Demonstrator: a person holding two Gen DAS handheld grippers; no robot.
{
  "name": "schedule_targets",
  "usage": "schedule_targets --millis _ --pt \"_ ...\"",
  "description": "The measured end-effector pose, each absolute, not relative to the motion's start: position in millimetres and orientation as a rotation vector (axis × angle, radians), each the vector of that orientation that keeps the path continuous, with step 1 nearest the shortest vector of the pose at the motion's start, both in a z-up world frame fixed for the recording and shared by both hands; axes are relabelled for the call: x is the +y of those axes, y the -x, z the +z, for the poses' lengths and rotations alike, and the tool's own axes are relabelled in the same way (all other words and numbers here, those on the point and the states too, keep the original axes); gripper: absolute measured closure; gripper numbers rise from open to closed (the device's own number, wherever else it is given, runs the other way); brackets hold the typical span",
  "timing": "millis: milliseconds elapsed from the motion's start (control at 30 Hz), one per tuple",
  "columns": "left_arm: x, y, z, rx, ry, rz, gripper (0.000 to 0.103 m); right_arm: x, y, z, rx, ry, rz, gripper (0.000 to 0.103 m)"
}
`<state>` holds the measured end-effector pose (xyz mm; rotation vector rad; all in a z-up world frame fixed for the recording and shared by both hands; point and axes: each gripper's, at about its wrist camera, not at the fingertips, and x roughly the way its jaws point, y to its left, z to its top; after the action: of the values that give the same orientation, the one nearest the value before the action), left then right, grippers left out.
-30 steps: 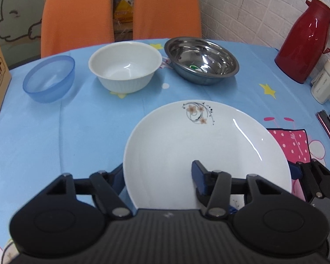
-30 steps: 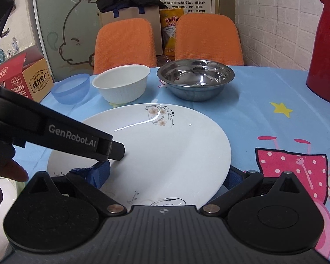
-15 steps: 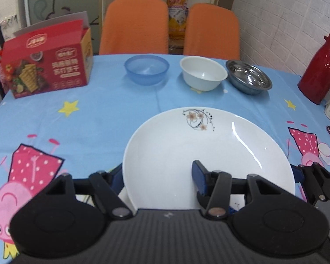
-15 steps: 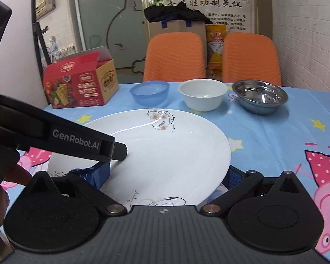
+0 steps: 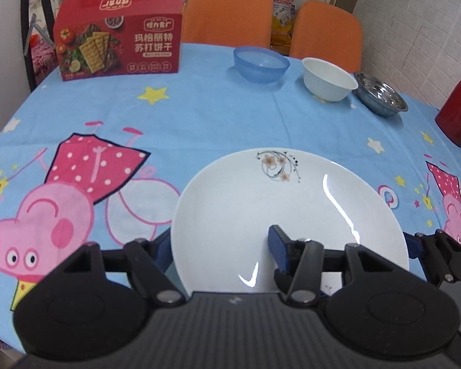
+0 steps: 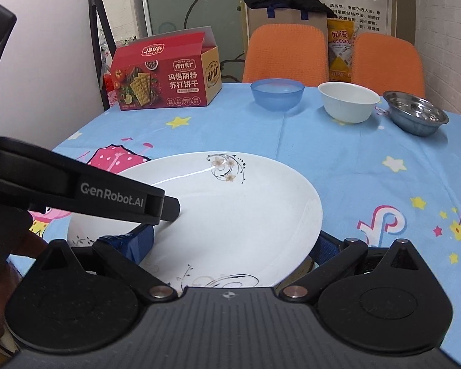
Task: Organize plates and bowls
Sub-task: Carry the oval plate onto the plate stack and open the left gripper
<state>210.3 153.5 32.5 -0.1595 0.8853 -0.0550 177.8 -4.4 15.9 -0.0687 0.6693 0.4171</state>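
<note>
A large white plate (image 5: 289, 212) with a flower print is held above the blue tablecloth by both grippers. My left gripper (image 5: 219, 246) is shut on the plate's near left rim. My right gripper (image 6: 233, 246) is shut on the plate (image 6: 230, 215), its fingers on both sides of the rim. The left gripper's body (image 6: 76, 190) crosses the right wrist view. A blue bowl (image 5: 261, 64), a white bowl (image 5: 329, 80) and a steel bowl (image 5: 381, 98) stand in a row at the table's far side.
A red cracker box (image 5: 116, 43) stands at the far left of the table. A red thermos (image 5: 459, 110) is at the right edge. Two orange chairs (image 5: 227, 12) stand behind the table. The cloth (image 5: 199, 117) has cartoon pig prints.
Both grippers have carried the plate back and leftwards, away from the bowls. The bowls now look smaller and further right, and the cracker box has come into view.
</note>
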Motion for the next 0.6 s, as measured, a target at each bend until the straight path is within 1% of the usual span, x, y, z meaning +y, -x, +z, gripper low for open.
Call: schedule_targets --millis 167,300,367,533,567,600 --pt "160 -208 32 0.862 0.159 -0.056 0.047 4 -178 10 0.698 0.126 0.449 0.012" --pt "165 -202 47 0.801 0.155 -0.032 0.045 -2 -176 15 0.706 0.086 0.447 0.014" --pt "167 -202 54 0.776 0.159 -0.025 0.042 -4 -173 18 0.700 0.089 0.438 0.014" --pt "169 -204 66 0.748 0.181 -0.027 0.042 2 -175 18 0.719 0.121 0.431 0.012" --pt "169 -204 68 0.747 0.184 -0.027 0.042 2 -175 18 0.724 0.119 0.437 0.012" --pt "169 -203 68 0.743 0.186 -0.030 0.042 -1 -175 19 0.724 0.113 0.442 0.015"
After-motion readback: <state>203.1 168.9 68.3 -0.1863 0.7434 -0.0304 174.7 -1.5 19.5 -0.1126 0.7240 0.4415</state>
